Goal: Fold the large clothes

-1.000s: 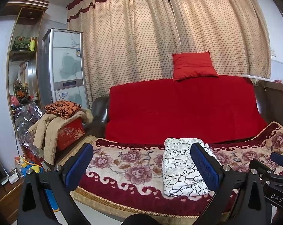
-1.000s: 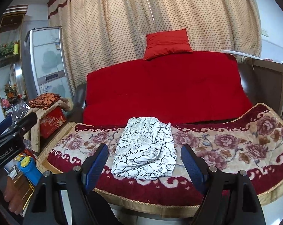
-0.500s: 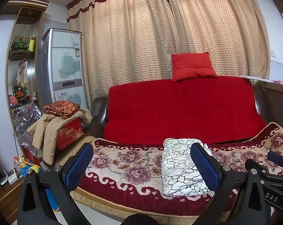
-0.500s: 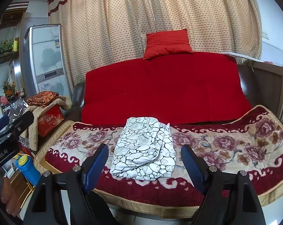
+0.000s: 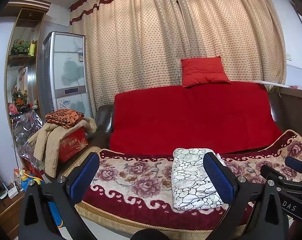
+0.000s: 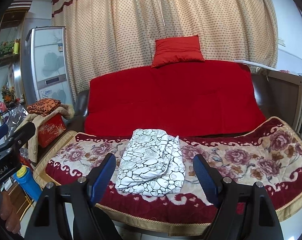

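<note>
A white cloth [image 6: 152, 161] with a black crackle and rose pattern lies folded into a thick, roughly rectangular bundle. It rests flat on the flowered blanket [image 6: 240, 160] near the sofa's front edge, its layered edges showing on the right side.

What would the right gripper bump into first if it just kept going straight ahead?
Probably the folded white garment. It lies on the floral blanket, right in the gap between the open right gripper fingers. Depth is hard to judge; aimed higher, it would hit the red sofa back instead.
</note>
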{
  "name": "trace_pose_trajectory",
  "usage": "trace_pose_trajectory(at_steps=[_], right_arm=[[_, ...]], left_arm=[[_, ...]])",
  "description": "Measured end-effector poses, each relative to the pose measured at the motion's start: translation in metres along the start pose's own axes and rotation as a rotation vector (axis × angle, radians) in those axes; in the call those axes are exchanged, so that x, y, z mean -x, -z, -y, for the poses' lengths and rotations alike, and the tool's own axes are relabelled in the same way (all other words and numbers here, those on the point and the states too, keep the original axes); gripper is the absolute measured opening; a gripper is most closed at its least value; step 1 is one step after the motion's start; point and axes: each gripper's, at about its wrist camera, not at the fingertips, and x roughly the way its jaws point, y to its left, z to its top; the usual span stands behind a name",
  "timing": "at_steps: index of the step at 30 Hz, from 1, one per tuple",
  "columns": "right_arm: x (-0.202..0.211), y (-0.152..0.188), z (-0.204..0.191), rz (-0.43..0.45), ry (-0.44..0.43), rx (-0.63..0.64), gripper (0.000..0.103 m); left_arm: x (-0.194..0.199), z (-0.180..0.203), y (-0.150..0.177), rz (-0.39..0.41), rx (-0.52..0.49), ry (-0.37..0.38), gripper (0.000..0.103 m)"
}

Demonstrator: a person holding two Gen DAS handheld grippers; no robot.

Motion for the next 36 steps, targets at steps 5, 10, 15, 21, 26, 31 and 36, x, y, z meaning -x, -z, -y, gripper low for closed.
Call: trace_pose_trajectory(at_steps=[5,10,15,21,26,31,36], right_arm=[[-0.004,0.000,-0.001,-0.008,-0.004,0.000,0.082],[-0.004,0.000,-0.002,-0.006,0.003,-0.003,0.082],[-0.007,0.000,-0.002,-0.005,0.014,-0.007,0.082],[-0.018,0.002,-0.006,-0.023,0.018,-0.007,0.082],[-0.028,0.000,-0.011,-0.031,0.018,0.008,0.082],[-0.038,-0.005,-0.011,-0.030,0.025,0.008,0.082],[-0.053,-0.006,-0.008,-0.042,0.028,0.005,0.082]], left_arm=[[-0.003,0.000,0.001,-0.006,-0.006,0.002,0.103],[-0.004,0.000,0.002,-0.007,-0.009,0.012,0.103],[-0.008,0.000,0.004,-0.009,-0.018,0.021,0.103],[-0.018,-0.001,0.006,-0.028,-0.012,0.027,0.103],[-0.029,0.000,0.008,-0.046,-0.006,0.035,0.103],[-0.038,0.005,0.011,-0.046,-0.015,0.046,0.103],[-0.051,0.012,0.012,-0.052,-0.017,0.054,0.103]])
